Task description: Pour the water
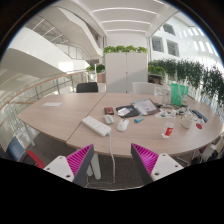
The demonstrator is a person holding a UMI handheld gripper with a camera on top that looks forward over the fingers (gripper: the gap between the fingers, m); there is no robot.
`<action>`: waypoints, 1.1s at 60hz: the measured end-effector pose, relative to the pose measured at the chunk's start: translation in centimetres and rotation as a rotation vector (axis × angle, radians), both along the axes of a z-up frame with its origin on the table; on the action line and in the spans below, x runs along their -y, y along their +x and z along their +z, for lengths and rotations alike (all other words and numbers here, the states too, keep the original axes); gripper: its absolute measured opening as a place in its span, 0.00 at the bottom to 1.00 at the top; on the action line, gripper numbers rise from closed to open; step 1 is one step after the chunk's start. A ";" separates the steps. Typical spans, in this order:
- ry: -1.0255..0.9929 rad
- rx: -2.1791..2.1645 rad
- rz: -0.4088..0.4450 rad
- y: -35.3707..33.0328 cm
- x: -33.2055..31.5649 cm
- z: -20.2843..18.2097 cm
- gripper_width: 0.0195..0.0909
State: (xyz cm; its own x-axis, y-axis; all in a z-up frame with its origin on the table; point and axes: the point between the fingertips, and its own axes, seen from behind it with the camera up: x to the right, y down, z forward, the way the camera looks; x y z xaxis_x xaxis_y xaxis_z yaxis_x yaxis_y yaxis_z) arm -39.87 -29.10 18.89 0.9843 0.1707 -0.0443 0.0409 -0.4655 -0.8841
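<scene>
Gripper view: gripper (112, 163) open, empty, short of desk (60, 115) near edge. Cup (123, 124) near desk centre, among papers. Risk: long reach, clutter; misjudged grasp could spill.

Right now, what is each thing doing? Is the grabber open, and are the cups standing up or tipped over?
gripper: open, holding nothing, above the table's near edge.
white cup: upright on the table, beyond the fingers.
red cup: upright on the table.
green bottle: upright at the far side.
flat white box: lying flat.
table: things scattered on it.
</scene>
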 end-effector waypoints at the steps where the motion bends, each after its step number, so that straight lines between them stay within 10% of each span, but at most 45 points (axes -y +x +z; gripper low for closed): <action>1: -0.002 -0.006 -0.007 -0.3 0.1 0.0 0.89; 29: -0.009 -0.007 -0.064 3.4 -3.3 -2.5 0.89; 66: 0.144 -0.009 -0.265 28.8 -24.0 -11.6 0.89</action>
